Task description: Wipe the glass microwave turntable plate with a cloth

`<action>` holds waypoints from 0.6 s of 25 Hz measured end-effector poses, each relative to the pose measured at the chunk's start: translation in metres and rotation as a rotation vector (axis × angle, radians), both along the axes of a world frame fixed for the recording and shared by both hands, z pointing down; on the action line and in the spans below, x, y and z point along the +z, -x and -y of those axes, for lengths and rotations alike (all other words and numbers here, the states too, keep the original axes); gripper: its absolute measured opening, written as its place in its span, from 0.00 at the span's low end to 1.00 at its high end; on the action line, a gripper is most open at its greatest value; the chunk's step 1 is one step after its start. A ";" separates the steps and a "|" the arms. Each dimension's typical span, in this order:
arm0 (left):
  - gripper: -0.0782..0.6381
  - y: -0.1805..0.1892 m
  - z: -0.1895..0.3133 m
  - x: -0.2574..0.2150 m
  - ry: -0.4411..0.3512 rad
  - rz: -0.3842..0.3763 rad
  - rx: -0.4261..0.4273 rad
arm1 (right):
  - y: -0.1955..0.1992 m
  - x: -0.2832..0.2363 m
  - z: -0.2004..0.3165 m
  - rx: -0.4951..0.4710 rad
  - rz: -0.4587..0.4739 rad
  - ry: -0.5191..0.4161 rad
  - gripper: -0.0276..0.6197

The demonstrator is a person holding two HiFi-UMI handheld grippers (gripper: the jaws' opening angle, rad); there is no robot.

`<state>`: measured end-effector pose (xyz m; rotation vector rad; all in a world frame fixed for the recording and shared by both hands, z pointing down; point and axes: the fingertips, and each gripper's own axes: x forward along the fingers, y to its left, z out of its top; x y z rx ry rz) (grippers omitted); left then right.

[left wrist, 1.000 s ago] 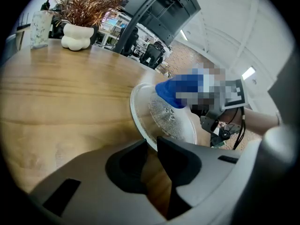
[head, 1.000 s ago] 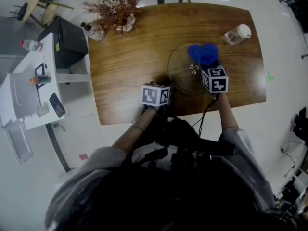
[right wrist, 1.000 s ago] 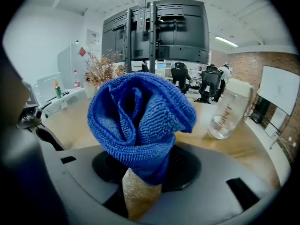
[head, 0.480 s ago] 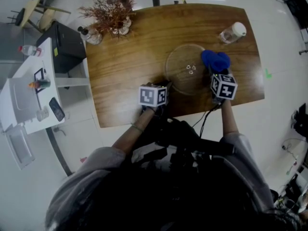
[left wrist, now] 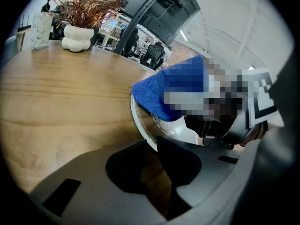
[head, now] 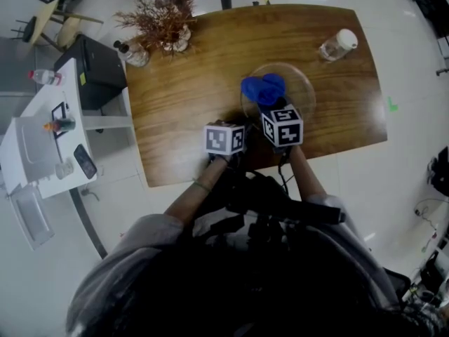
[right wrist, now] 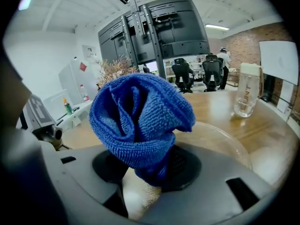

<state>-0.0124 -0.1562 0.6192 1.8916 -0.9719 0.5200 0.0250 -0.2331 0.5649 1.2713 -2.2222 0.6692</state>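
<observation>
holding a bunched blue cloth (head: 262, 88) on the glass plate (head: 300, 93) on a wooden table (head: 182, 111), the right gripper (right wrist: 143, 175) pinches it tight; the left gripper (left wrist: 157, 144) grips the plate's near rim.

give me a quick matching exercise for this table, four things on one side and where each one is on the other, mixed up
1. blue cloth
2. glass plate
3. clear bottle
4. dried plant

A. near the far right corner of the table
B. rim between the jaws of the left gripper
C. at the table's far left
D. clamped in the right gripper

Pairs: 1-D, 2-B, 3-A, 4-C
</observation>
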 end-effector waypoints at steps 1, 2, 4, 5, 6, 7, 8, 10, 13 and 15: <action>0.21 0.000 0.000 0.000 -0.001 0.001 0.000 | -0.001 0.001 -0.001 -0.011 -0.017 -0.004 0.32; 0.21 0.000 0.000 0.000 -0.002 0.001 0.000 | -0.005 0.003 -0.001 -0.016 -0.029 -0.007 0.32; 0.21 0.000 0.000 0.000 -0.003 0.002 0.000 | -0.019 0.004 -0.002 -0.002 -0.042 -0.009 0.32; 0.21 0.000 0.000 0.001 -0.003 0.004 0.000 | -0.029 0.004 -0.002 0.014 -0.048 -0.010 0.32; 0.21 0.000 0.000 0.001 -0.001 0.006 -0.001 | -0.041 0.005 -0.003 0.034 -0.054 -0.009 0.32; 0.21 0.001 0.000 0.001 -0.001 0.008 -0.002 | -0.054 0.005 -0.003 0.056 -0.060 -0.008 0.32; 0.21 0.001 0.000 0.001 0.000 0.009 -0.002 | -0.068 0.006 -0.004 0.081 -0.066 -0.006 0.32; 0.22 0.000 0.000 0.001 0.000 0.009 -0.002 | -0.095 0.008 -0.007 0.132 -0.075 -0.002 0.32; 0.22 0.000 -0.001 0.001 -0.002 0.009 -0.002 | -0.131 0.010 -0.014 0.195 -0.092 0.004 0.32; 0.21 0.001 -0.001 0.001 -0.004 0.012 -0.003 | -0.151 0.011 -0.019 0.229 -0.103 0.008 0.32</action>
